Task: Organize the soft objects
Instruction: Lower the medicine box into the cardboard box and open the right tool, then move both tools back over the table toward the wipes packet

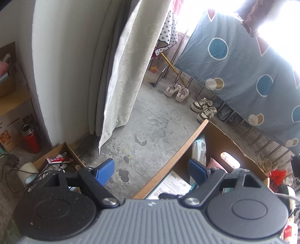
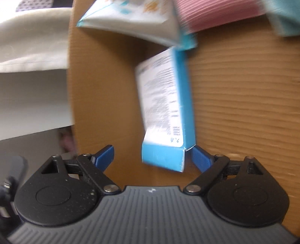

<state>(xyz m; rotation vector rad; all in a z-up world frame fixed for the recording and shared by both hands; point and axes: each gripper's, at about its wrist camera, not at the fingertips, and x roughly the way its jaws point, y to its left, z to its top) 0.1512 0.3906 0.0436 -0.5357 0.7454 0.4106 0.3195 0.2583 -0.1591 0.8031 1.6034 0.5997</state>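
Two grippers stand spread, and neither pinches anything. The right gripper (image 2: 151, 156) is down inside the cardboard box (image 2: 243, 97), and a blue-and-white carton (image 2: 165, 105) lies on the box floor just ahead of it. The carton's near flap touches, or nearly touches, the right-hand blue pad (image 2: 201, 158), while the left-hand pad stands well clear, so I judge the carton is resting free and not held. Beyond the carton, at the far end of the box, lie a white and teal soft pack (image 2: 131, 20) and a folded pink cloth (image 2: 215, 15), gathered together as if this box is where the soft things are collected. Print covers the carton's white face, but blur leaves only a handwritten-looking mark near its lower edge, which I cannot read with confidence.

The left gripper (image 1: 151, 170) hovers over the near rim of the same box (image 1: 168, 161), apparently waiting.
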